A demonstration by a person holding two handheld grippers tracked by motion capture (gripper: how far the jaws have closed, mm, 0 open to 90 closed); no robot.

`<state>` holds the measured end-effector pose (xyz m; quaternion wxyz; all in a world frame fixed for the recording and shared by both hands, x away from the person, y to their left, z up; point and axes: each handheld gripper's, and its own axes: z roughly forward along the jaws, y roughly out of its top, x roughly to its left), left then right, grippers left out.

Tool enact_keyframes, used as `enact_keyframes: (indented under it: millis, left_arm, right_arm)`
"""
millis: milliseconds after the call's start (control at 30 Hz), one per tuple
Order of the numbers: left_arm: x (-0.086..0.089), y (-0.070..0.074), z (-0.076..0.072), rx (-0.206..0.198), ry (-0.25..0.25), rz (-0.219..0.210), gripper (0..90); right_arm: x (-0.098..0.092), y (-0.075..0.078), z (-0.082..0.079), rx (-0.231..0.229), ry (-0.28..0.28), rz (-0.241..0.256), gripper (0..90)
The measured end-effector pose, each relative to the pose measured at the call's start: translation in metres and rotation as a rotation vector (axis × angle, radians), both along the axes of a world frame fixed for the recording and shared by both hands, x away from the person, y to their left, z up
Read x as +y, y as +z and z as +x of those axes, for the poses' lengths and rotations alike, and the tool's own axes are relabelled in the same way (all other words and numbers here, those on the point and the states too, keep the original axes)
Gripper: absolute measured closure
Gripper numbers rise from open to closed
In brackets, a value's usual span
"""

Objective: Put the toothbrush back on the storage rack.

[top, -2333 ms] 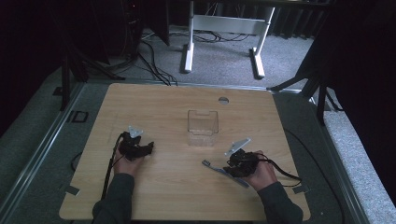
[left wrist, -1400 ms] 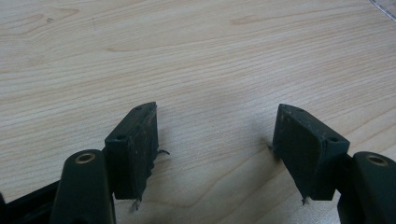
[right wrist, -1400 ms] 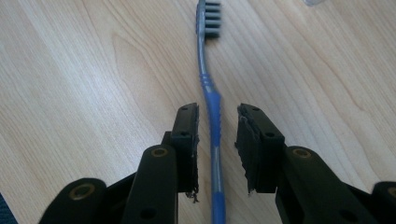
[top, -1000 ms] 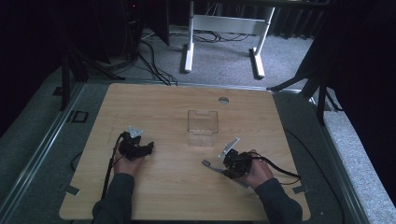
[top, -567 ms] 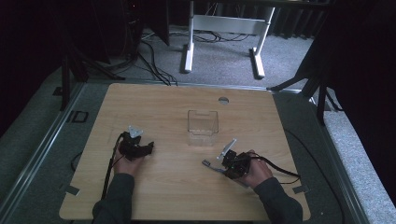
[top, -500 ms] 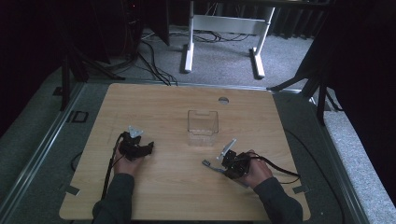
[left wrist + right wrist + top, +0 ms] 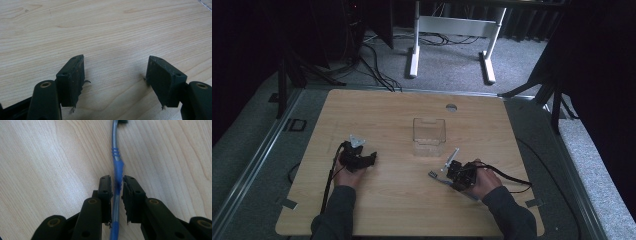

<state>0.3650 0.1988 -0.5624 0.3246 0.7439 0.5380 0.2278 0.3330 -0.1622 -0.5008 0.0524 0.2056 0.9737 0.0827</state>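
A slim grey-and-blue handle (image 7: 118,167), like a toothbrush, lies flat on the wooden table (image 7: 397,200). My right gripper (image 7: 117,178) is shut on its blue grip section, one jaw on each side. In the high view that gripper (image 7: 451,177) sits low at the table's right front, and the handle's grey end (image 7: 433,174) pokes out to its left. My left gripper (image 7: 116,62) is open over bare wood with nothing between its jaws. In the high view it rests at the left front (image 7: 371,158).
A clear plastic container (image 7: 429,136) stands upright near the table's middle, just beyond the right gripper. A round cable hole (image 7: 451,107) sits near the far edge. Cables trail from both grippers toward the front.
The right gripper has dropped toward the table and rolled, so its grey top plate now shows edge-on. The left gripper has stayed put.
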Motion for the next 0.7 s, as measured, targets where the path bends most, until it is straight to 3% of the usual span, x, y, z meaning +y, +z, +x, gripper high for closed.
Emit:
enact_keyframes:
  millis: [700]
  left_arm:
    - [0.0000, 0.0000, 0.0000, 0.000, 0.000, 0.000, 31.7]
  right_arm:
    - [0.0078, -0.0097, 0.0071, 0.028, -0.001, -0.065, 76.7]
